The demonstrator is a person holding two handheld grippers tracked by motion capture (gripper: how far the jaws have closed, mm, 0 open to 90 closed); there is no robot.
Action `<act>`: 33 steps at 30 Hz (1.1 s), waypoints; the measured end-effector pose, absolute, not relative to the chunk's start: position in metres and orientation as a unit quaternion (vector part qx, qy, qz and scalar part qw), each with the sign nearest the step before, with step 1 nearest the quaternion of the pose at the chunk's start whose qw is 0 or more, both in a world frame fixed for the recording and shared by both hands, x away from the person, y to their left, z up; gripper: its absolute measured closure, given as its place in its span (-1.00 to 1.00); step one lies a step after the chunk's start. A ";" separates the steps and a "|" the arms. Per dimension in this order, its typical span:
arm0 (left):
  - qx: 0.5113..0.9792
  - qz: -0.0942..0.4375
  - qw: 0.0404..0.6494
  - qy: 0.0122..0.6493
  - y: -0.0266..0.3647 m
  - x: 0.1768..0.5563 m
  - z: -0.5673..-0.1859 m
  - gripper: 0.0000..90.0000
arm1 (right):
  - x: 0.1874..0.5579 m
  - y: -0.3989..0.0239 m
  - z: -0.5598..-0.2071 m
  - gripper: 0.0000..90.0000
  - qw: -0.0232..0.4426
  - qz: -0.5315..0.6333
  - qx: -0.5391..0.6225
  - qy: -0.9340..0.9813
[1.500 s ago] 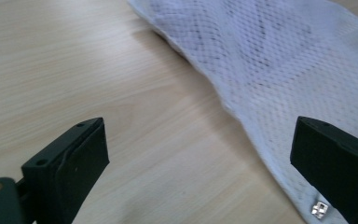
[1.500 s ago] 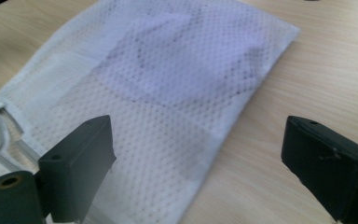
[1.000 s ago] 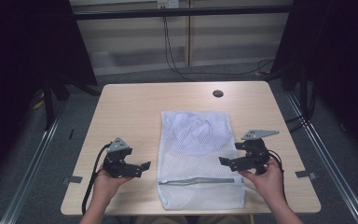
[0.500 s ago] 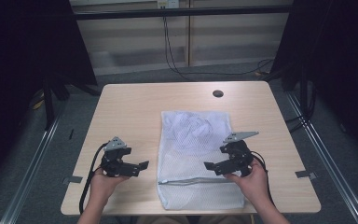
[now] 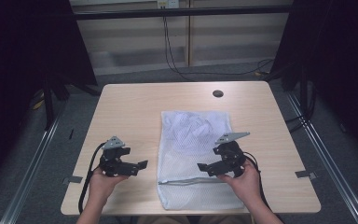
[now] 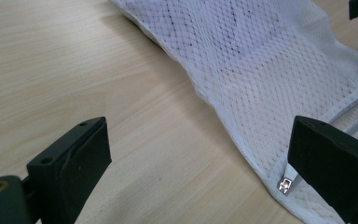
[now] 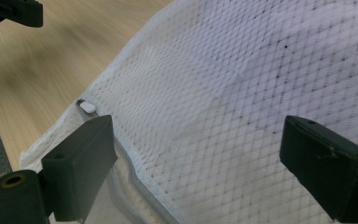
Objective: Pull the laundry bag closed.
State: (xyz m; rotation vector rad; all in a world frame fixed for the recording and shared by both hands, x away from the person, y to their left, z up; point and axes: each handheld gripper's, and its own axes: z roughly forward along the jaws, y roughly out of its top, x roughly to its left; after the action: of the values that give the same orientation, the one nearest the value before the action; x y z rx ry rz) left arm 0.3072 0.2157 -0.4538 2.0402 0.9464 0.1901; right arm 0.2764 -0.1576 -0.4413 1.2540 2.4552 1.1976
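Dark curtains stand around a pale wooden counter (image 5: 135, 112) with a small round hole near its far edge. A white mesh laundry bag (image 5: 196, 158) lies flat in the middle of the counter, toward the near edge, with white clothes bunched inside its far half. A zipper (image 5: 191, 181) runs across the bag close to the near end, and it looks closed.

The right hand-held gripper (image 5: 204, 168) has moved in from the bag's right side since a second ago. It now sits over the mesh just above the zipper line, with its jaws wide apart and holding nothing. The left hand-held gripper (image 5: 142, 165) has hardly moved. It waits on bare wood just left of the bag, jaws also apart and empty.

The zipper's little metal end (image 6: 285, 185) shows right by the left gripper's jaw. The small white zipper pull (image 7: 88, 107) lies near the right gripper's jaw. So the right one seems to be going for the zipper, probably to open the bag.
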 end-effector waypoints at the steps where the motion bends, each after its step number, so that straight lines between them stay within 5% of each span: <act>1: 0.817 0.075 0.429 0.378 0.216 0.307 -0.454 -0.91 | 0.277 -0.155 -0.442 -0.76 0.065 0.399 0.414 0.815; 33: 0.815 0.067 0.432 0.382 0.223 0.307 -0.454 -0.94 | 0.283 -0.115 -0.450 -0.70 0.029 0.404 0.398 0.823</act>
State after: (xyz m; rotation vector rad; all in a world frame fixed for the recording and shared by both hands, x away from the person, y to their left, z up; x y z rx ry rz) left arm 0.3068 0.2228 -0.4544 2.0307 0.9514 0.1666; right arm 0.2832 -0.1149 -0.4497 1.2283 2.5380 1.2463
